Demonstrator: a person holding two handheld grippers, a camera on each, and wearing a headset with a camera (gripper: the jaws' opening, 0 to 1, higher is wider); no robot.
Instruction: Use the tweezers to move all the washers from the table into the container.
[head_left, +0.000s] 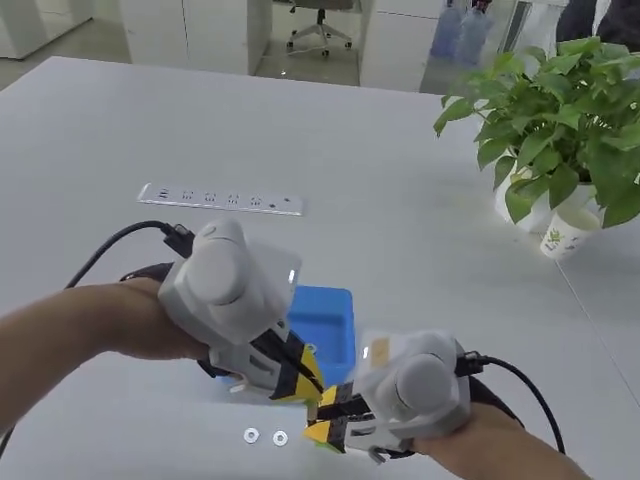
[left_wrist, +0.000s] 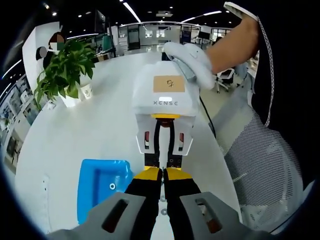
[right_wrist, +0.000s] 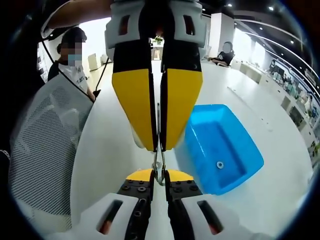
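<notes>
Thin metal tweezers (right_wrist: 159, 161) run between the two grippers, which face each other tip to tip. My left gripper (left_wrist: 162, 173) is shut, and its big yellow fingers (right_wrist: 134, 102) clamp the tweezers' upper length. My right gripper (right_wrist: 159, 176) is shut on their lower end. In the head view the left gripper (head_left: 311, 381) and right gripper (head_left: 323, 414) meet just in front of the blue container (head_left: 330, 318). One washer (right_wrist: 219, 164) lies inside the container (right_wrist: 235, 165). Two washers (head_left: 251, 435) (head_left: 280, 437) lie on the white table below the grippers.
A white power strip (head_left: 220, 198) lies further back on the table (head_left: 400, 200). A potted plant (head_left: 560, 120) in a white pot stands at the right edge. Behind the table are a mesh office chair (right_wrist: 45, 140) and a seated person.
</notes>
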